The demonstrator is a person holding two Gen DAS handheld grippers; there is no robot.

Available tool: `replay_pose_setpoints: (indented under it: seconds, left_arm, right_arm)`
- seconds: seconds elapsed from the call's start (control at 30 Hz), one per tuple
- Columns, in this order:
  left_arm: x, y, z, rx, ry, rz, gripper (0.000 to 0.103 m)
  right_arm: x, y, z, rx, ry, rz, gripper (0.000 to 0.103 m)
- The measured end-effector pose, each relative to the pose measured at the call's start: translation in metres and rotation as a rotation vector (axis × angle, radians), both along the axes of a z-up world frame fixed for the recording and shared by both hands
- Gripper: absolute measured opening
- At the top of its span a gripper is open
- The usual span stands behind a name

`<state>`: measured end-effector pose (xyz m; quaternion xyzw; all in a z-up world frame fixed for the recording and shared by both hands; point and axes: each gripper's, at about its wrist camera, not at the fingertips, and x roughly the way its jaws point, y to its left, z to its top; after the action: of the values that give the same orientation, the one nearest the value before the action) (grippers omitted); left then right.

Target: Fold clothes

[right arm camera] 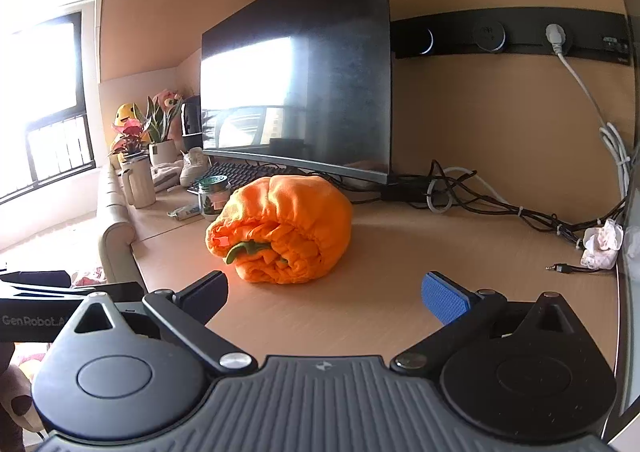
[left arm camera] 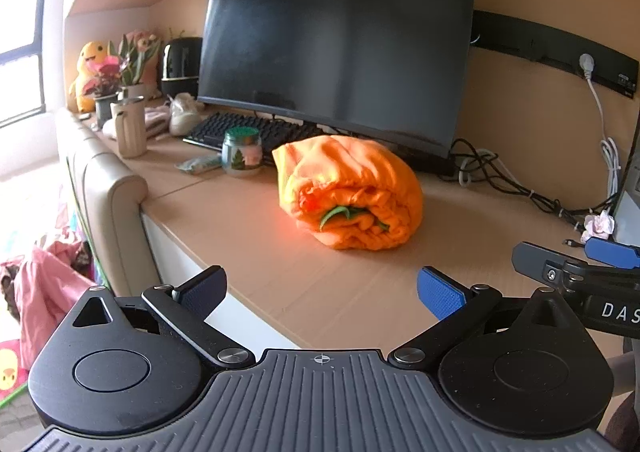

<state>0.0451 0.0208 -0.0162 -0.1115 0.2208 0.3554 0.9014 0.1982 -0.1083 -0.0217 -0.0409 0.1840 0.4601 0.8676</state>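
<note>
- Both tongs stand with their jaws spread wide and nothing between them: the left gripper (left arm camera: 322,288) and the right gripper (right arm camera: 324,290) each hover above the near part of the desk (left arm camera: 328,292), short of the cloth.
- The task's thing, an orange garment (left arm camera: 352,188), lies as a thick rolled bundle near the middle of the desk, its open end turned toward the grippers, with a strip of green fabric (left arm camera: 340,214) showing in the layers.
- Judging by that shape, the folding looks close to done; what remains is likely tidying or setting the bundle aside.
- To do that well, each gripper should come in low from its own side and pinch through all layers at once, not just the outer skin, or the roll may loosen.
- Lift and press evenly with both, so the soft cloth does not sag or unroll in the middle.
- Just behind the bundle sit a glass jar (left arm camera: 242,152) and a keyboard (left arm camera: 248,130) under the monitor (left arm camera: 340,44); cables (right arm camera: 500,204) trail to the right. Keep any push short, away from these.
</note>
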Motion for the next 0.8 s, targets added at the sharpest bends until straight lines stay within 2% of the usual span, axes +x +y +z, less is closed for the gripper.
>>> replay_pose_setpoints:
  seconds: [0.8]
  left_arm:
    - [0.0052, -0.0012, -0.0045, -0.009, 0.022, 0.004, 0.103]
  right_arm:
    - [0.0068, -0.0031, -0.0063, -0.007, 0.004, -0.001, 0.103]
